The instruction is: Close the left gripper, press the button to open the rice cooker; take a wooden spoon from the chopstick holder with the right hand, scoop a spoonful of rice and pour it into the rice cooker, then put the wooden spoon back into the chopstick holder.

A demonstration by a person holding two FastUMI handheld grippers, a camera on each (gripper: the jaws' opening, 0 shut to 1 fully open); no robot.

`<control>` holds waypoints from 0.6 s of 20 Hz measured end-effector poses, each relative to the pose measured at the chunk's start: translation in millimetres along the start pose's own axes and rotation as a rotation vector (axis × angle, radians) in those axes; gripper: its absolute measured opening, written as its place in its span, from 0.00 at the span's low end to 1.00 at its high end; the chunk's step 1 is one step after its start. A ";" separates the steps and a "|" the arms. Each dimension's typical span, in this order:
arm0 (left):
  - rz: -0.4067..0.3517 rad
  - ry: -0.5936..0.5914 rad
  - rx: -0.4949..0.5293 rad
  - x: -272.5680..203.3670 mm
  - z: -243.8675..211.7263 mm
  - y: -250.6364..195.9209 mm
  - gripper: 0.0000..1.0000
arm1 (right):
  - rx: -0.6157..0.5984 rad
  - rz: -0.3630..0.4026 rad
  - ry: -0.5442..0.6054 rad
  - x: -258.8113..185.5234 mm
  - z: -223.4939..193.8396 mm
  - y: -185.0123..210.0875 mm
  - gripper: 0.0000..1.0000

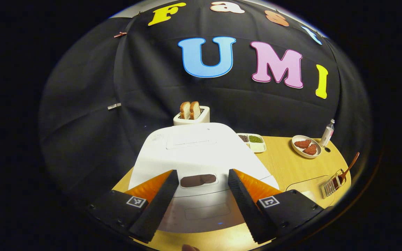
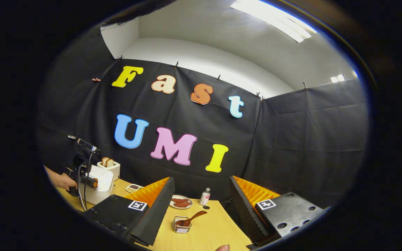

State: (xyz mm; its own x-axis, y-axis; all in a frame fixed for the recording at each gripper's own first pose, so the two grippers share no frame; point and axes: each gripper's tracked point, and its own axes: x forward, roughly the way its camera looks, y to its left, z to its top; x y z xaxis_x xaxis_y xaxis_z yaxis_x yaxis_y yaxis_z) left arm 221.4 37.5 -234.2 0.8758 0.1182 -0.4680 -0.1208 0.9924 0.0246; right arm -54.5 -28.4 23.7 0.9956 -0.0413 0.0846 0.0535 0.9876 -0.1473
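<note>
The white rice cooker (image 1: 201,150) stands with its lid down right in front of my left gripper (image 1: 202,173). That gripper is open, its fingers spread either side of a dark oval button (image 1: 198,180) at the lid's front. The wooden spoon (image 1: 350,164) leans in the wire chopstick holder (image 1: 333,184) at the table's right edge. In the right gripper view, my right gripper (image 2: 201,179) is open, held high above the table, with nothing between its fingers. The holder (image 2: 181,225) with the spoon (image 2: 194,217) sits below and ahead of it. At the far left, a hand holds the left gripper (image 2: 84,174) by the cooker (image 2: 99,181).
A toaster (image 1: 191,115) with two bread slices stands behind the cooker. A divided tray of beans (image 1: 253,141), a plate of reddish pieces (image 1: 305,146) and a small bottle (image 1: 327,132) line the back of the wooden table (image 1: 284,164). A clear container (image 1: 305,186) sits beside the holder.
</note>
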 end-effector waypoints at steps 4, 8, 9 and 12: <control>-0.019 -0.011 0.012 0.0 5.1 1.8 1.00 | 0.003 -0.004 0.006 -0.1 -2.2 -3.8 0.98; -0.032 -0.043 -0.001 -3.0 7.9 3.1 0.99 | 0.005 -0.009 -0.001 0.7 -1.2 -5.4 0.98; -0.039 -0.056 0.000 -4.8 10.6 2.9 0.98 | 0.006 -0.005 0.004 0.9 -3.3 -4.0 0.98; -0.057 -0.091 -0.012 -11.9 17.0 4.0 0.96 | 0.011 0.009 0.013 3.8 -7.0 1.1 0.98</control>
State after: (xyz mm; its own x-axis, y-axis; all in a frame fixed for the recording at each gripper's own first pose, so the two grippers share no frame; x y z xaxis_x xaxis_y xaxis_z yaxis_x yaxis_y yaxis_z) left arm 218.5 40.6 -213.5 0.9201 0.0646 -0.3864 -0.0744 0.9972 -0.0106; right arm -50.1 -28.5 16.9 0.9969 -0.0342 0.0707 0.0437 0.9896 -0.1374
